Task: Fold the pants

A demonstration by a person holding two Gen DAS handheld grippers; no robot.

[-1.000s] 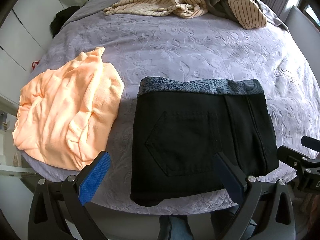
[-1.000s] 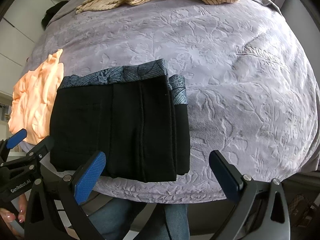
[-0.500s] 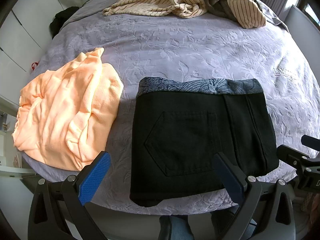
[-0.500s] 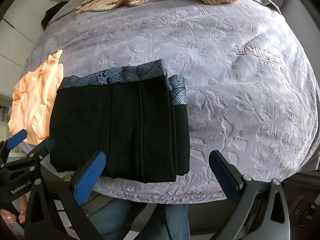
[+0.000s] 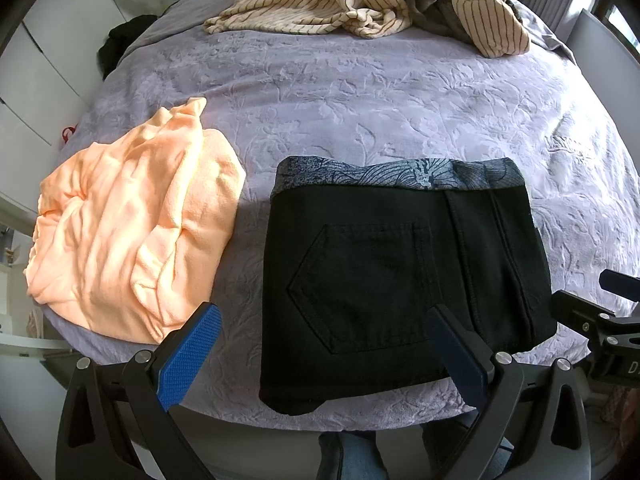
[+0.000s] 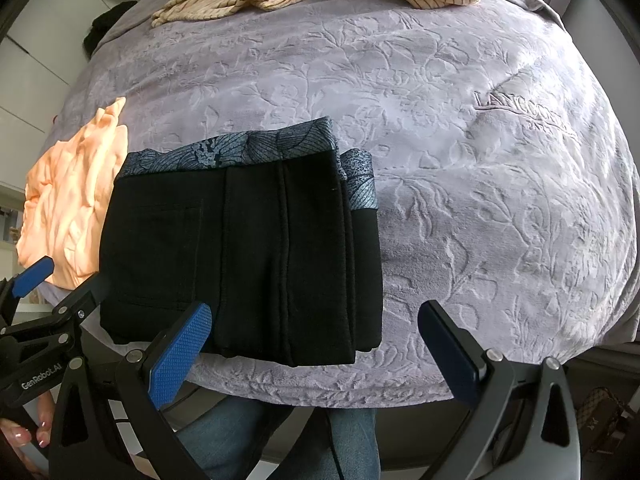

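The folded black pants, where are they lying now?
The folded black pants lie at the near edge of the purple bedspread, right of the orange garment.

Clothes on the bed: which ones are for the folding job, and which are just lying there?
For the job: black pants.
Just lying about: orange top, striped clothes, dark garment at the bed's edge.

Left gripper (image 5: 326, 346): jaws spread wide, empty, low in its own frame; its body also shows at the right view's lower left edge. Right gripper (image 6: 316, 344): jaws spread wide, empty. Hand (image 6: 24, 436): fingertips at lower left corner.
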